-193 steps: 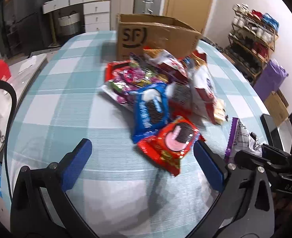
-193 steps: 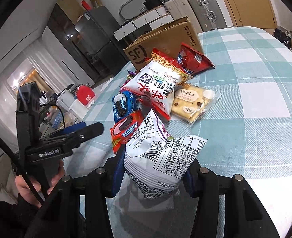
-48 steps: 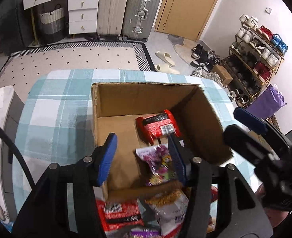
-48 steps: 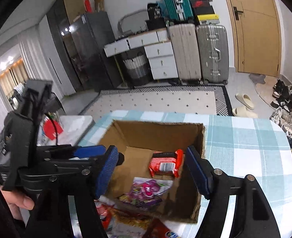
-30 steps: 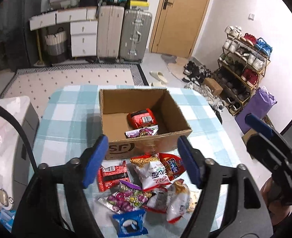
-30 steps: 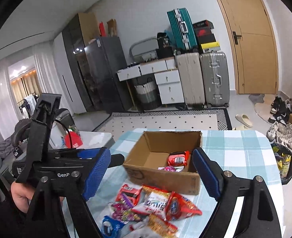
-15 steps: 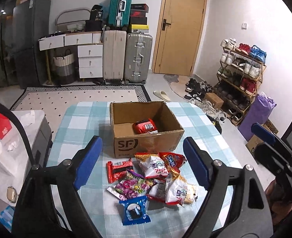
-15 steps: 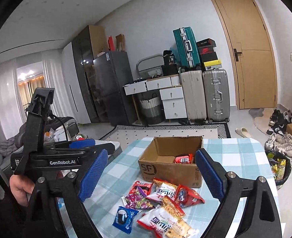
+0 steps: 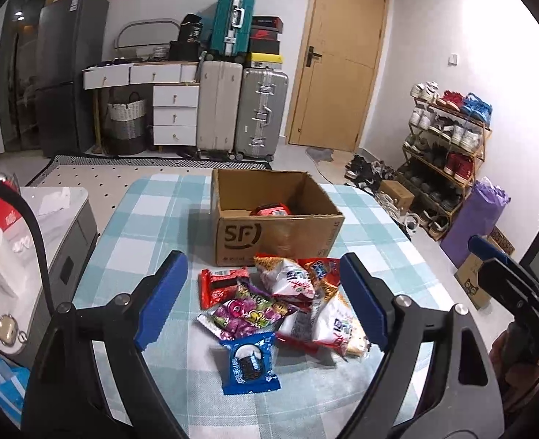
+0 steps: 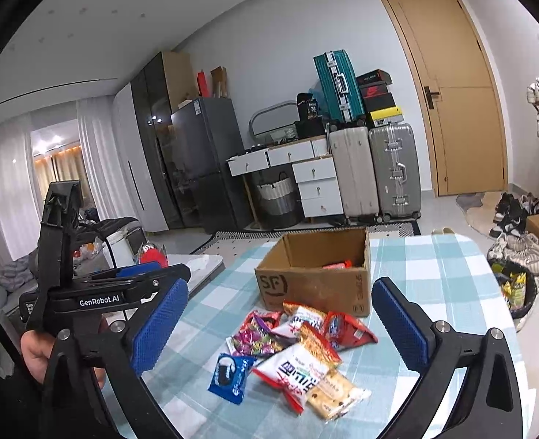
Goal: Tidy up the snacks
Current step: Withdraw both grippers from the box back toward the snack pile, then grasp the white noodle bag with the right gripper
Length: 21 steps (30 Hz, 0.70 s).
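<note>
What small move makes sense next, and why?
Probably lower the open left gripper onto the blue cookie pack: it lies nearest, apart from the pile, while the cardboard box holds only a red pack in view.

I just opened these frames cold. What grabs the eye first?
The bright heap of snack packets on the checked table, with a blue cookie pack nearest. Behind it stands an open cardboard box holding a red packet. Both tools, left and right, hover open above.
</note>
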Each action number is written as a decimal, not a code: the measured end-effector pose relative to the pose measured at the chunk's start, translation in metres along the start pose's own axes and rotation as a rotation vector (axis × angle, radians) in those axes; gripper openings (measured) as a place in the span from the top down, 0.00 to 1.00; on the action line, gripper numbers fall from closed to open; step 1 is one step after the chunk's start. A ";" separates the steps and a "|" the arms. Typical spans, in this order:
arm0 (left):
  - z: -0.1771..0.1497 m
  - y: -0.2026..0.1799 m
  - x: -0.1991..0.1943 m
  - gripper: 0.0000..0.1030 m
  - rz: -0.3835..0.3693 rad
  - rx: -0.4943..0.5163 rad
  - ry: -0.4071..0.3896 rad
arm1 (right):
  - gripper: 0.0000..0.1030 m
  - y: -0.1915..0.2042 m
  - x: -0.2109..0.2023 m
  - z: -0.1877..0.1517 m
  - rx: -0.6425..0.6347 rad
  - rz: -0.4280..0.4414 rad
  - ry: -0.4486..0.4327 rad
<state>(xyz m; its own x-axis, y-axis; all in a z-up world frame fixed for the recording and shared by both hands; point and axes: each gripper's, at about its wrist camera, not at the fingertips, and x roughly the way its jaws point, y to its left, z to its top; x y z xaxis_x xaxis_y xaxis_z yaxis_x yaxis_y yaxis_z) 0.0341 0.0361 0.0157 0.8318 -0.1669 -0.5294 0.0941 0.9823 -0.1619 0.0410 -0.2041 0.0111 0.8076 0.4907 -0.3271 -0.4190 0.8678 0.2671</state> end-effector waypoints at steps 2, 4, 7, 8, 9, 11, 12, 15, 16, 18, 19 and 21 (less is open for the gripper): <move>-0.010 0.004 0.006 0.19 -0.005 -0.018 0.007 | 0.01 -0.004 0.005 -0.007 0.008 0.003 0.011; -0.019 0.008 0.011 0.19 -0.005 -0.028 0.007 | 0.01 -0.007 0.010 -0.017 0.018 0.004 0.025; -0.030 0.012 0.021 0.19 0.013 -0.023 -0.003 | 0.01 -0.015 0.019 -0.031 0.048 0.019 0.051; -0.034 0.012 0.025 0.16 0.020 -0.018 -0.004 | 0.01 -0.018 0.022 -0.035 0.060 0.024 0.057; -0.039 0.012 0.030 0.13 0.026 -0.009 0.001 | 0.01 -0.022 0.026 -0.041 0.077 0.030 0.065; -0.047 0.013 0.041 0.11 0.049 -0.001 0.019 | 0.01 -0.030 0.035 -0.049 0.101 0.035 0.085; -0.050 0.014 0.045 0.11 0.054 -0.002 0.027 | 0.01 -0.034 0.041 -0.053 0.109 0.028 0.101; -0.064 0.018 0.061 0.11 0.049 -0.018 0.057 | 0.01 -0.042 0.061 -0.066 0.121 0.008 0.161; -0.068 0.020 0.066 0.11 0.053 -0.020 0.061 | 0.01 -0.045 0.068 -0.071 0.129 0.005 0.183; -0.075 0.023 0.073 0.10 0.070 -0.022 0.059 | 0.01 -0.050 0.076 -0.079 0.143 0.014 0.201; -0.079 0.025 0.076 0.10 0.081 -0.027 0.055 | 0.01 -0.052 0.079 -0.084 0.149 0.013 0.208; -0.089 0.033 0.080 0.10 0.120 -0.067 0.016 | 0.01 -0.057 0.084 -0.091 0.161 0.019 0.219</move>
<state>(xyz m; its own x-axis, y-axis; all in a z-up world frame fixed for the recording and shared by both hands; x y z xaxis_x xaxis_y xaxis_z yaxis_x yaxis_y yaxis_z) 0.0547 0.0472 -0.1064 0.8261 -0.0502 -0.5613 -0.0431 0.9875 -0.1516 0.0948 -0.2047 -0.1145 0.6841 0.5274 -0.5039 -0.3479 0.8431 0.4101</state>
